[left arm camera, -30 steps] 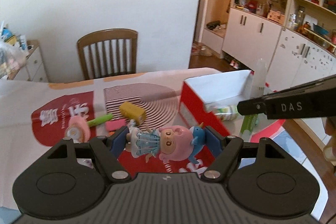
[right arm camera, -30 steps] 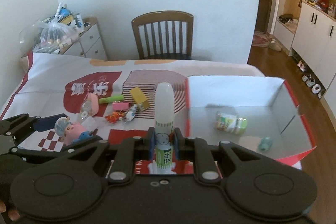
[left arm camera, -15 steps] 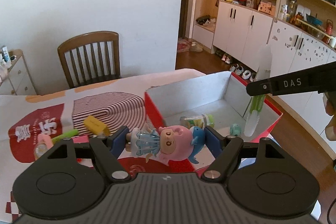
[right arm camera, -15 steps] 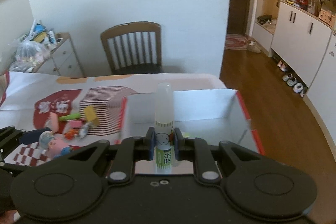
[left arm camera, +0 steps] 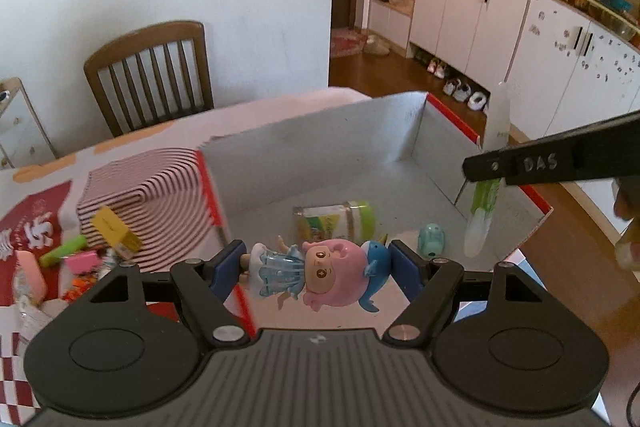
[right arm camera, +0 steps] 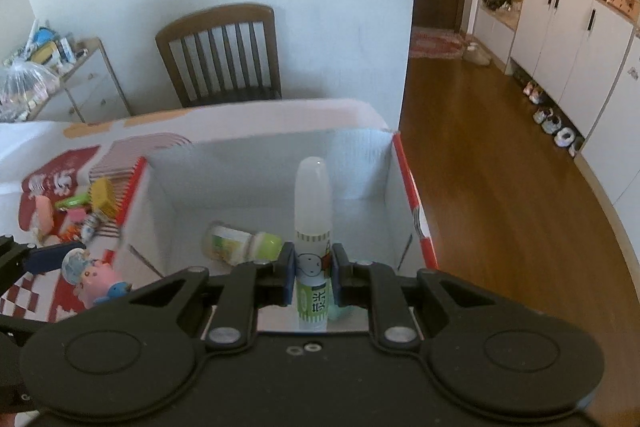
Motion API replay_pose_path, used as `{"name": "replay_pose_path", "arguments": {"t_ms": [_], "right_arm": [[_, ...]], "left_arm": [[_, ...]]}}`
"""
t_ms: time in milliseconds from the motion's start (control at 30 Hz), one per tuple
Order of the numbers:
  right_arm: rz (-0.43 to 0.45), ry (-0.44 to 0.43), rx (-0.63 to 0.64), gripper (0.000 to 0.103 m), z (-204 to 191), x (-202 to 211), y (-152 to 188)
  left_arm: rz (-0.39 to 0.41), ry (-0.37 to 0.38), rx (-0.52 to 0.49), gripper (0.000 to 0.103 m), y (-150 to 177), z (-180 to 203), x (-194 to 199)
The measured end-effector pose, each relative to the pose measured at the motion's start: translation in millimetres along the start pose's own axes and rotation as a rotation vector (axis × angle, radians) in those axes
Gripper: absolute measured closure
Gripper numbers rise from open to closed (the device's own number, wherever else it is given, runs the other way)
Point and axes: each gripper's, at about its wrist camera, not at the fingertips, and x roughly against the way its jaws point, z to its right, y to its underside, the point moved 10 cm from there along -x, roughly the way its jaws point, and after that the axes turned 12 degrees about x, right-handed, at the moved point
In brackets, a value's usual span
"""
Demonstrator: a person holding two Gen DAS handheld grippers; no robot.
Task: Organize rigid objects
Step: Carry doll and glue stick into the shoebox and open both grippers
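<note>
Figurine (left arm camera: pixel 320 271), hard, light and knobbly, lies sideways clamped head-to-feet in your left claw (left arm camera: pixel 318 267) above the box (left arm camera: pixel 320 147), while your right claw (right arm camera: pixel 313 277) pinches the slick glue bottle (right arm camera: pixel 313 227) mid-label, so keep both squeezes gentle and square.

I see the table (left arm camera: pixel 280 107) under a red-white printed cloth (left arm camera: pixel 36 223); on it the open cardboard box (left arm camera: pixel 320 143) and small toy clutter (left arm camera: pixel 92 247) just left.
</note>
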Motion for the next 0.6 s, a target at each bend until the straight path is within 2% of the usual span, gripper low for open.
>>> {"name": "replay_pose_path", "arguments": {"t_ms": [333,600], "right_arm": [[-0.061,-0.099,-0.012,0.087,2,-41,5],[-0.12,-0.13,-0.037,0.087,12,-73,13]], "left_arm": [[-0.087,-0.075,-0.019,0.025,3,18,-56],[-0.175,-0.099,-0.018,0.025,8,21,-88]]}}
